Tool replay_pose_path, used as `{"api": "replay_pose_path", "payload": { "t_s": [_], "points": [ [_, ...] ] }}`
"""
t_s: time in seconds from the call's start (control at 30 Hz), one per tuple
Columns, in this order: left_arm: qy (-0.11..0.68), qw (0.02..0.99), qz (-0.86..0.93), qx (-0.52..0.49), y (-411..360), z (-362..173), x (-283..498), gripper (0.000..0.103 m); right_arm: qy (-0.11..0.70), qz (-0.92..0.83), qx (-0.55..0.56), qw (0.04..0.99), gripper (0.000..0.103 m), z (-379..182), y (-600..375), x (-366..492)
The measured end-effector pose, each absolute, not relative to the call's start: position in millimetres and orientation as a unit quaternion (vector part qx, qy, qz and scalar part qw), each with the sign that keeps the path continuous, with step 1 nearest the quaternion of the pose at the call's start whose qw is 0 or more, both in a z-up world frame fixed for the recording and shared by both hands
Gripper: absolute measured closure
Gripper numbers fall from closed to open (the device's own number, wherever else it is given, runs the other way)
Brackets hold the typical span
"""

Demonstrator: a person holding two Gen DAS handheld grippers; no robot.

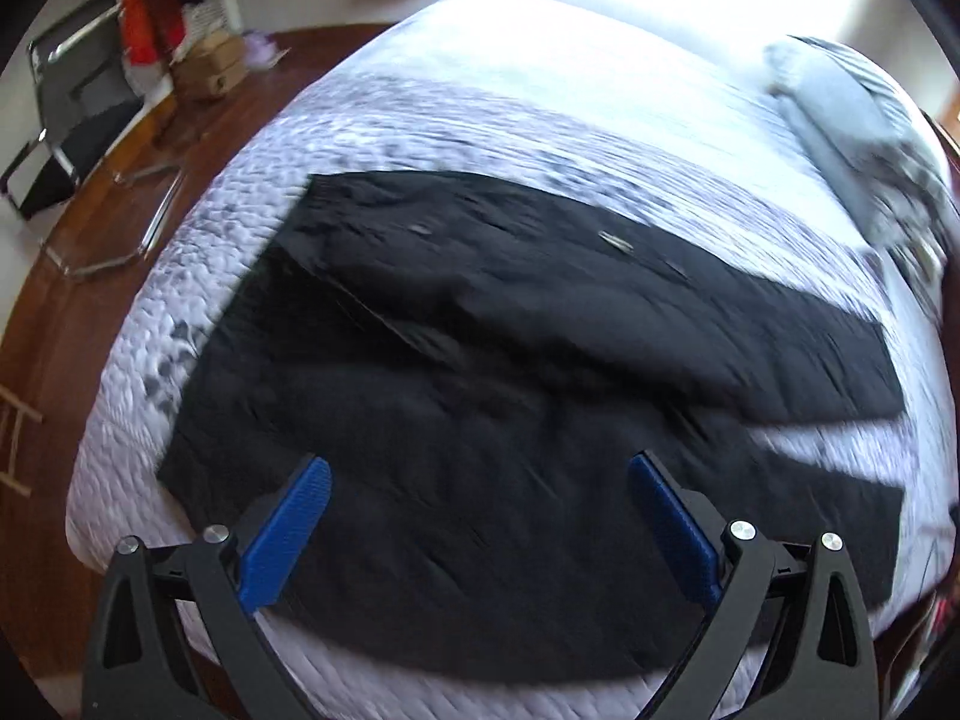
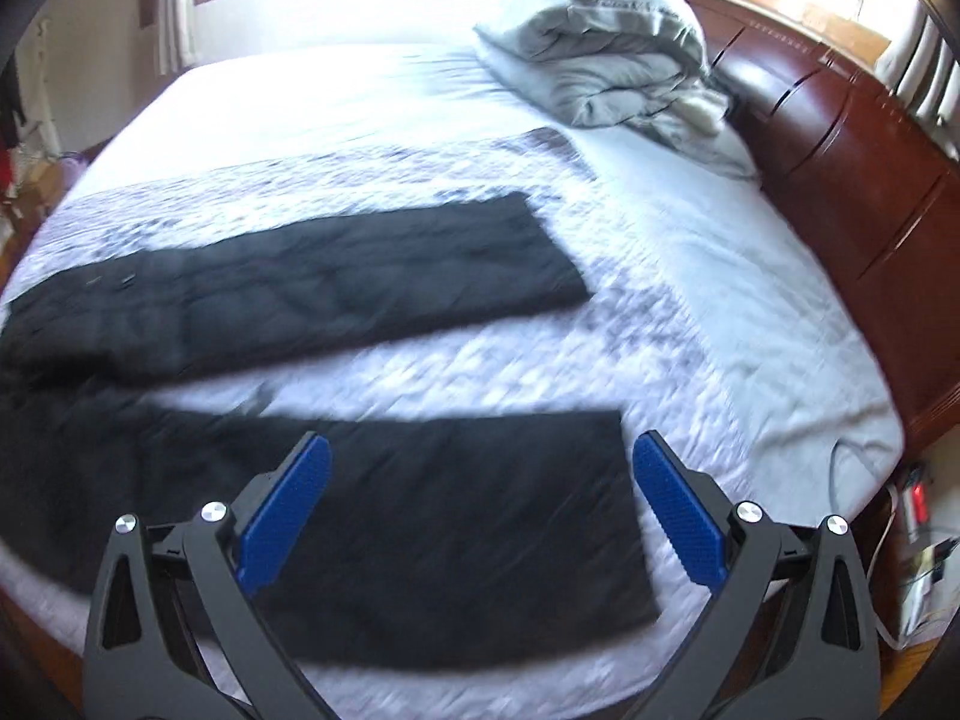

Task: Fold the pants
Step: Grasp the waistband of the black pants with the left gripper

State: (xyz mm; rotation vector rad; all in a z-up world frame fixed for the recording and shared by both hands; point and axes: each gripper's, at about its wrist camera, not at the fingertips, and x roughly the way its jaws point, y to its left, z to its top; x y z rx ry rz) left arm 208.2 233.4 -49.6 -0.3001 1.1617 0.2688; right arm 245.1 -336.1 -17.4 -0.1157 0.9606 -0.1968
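Two legs of the black pants (image 2: 300, 294) lie spread flat on the bed (image 2: 690, 300), each tool (image 1: 480, 531) (image 2: 480, 507) wide.

One pair of black pants (image 2: 312, 294) lies on one bed (image 2: 690, 276), its two legs spread apart. One grey bundle of bedding (image 2: 606, 60) sits near the one headboard (image 2: 852, 168). Two grippers show, left gripper (image 1: 480, 468) and right gripper (image 2: 483, 447).

Black pants (image 2: 312, 276) flat, legs apart

Bed (image 2: 690, 276), white quilted cover: black pants (image 2: 336, 276) laid flat, legs apart; folded grey bedding (image 2: 606, 60) near headboard (image 2: 840, 150)
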Motion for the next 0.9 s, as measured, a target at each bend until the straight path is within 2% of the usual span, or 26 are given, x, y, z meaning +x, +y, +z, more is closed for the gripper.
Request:
{"api": "replay_pose_path", "payload": {
  "t_s": [0.23, 0.37, 0.6, 0.63, 0.7, 0.73, 0.83, 0.9],
  "points": [
    [0.612, 0.715, 0.177, -0.287, 380, -128, 311, 0.004, 0.507, -0.071, -0.076, 0.856, 0.002, -57, -360, 311],
    [0.606, 0.684, 0.184, -0.363, 414, -159, 335, 0.004, 0.528, -0.064, -0.094, 0.842, 0.002, -82, -366, 335],
    [0.64, 0.671, 0.207, -0.311, 409, -186, 363, 0.005, 0.541, -0.069, -0.118, 0.83, 0.002, -103, -370, 363],
    [0.639, 0.683, 0.204, -0.289, 400, -184, 365, 0.018, 0.543, -0.066, -0.113, 0.83, 0.003, -106, -372, 367],
    [0.636, 0.697, 0.189, -0.272, 385, -180, 369, 0.036, 0.545, -0.065, -0.106, 0.829, 0.003, -110, -374, 377],
    [0.631, 0.704, 0.17, -0.279, 374, -175, 370, 0.066, 0.545, -0.067, -0.103, 0.829, 0.002, -112, -376, 383],
    [0.624, 0.706, 0.153, -0.298, 356, -165, 373, 0.083, 0.546, -0.07, -0.086, 0.83, 0.003, -114, -387, 403],
    [0.623, 0.715, 0.146, -0.282, 346, -159, 379, 0.087, 0.54, -0.059, -0.068, 0.837, 0.003, -109, -394, 417]
  ]
}}
